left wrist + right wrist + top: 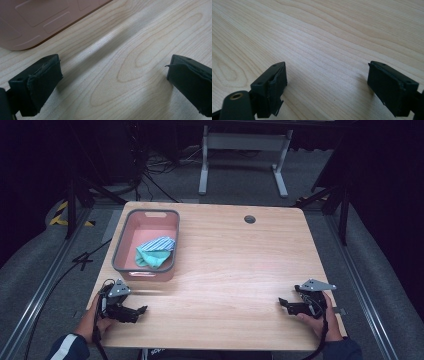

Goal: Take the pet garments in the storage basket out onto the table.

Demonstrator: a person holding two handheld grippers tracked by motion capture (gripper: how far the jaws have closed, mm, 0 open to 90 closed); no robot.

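Grey-rimmed pink plastic bin (123, 236) with folded striped and green cloths (157, 251): just ahead of left gripper (141, 310); right gripper (281, 301) well apart; both fingers spread, empty.

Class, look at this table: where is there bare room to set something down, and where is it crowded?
The table is bare from the bin rightward to the far right edge, and between the left gripper and right gripper. The back-left corner is crowded: the bin sits there, holding a cloth.
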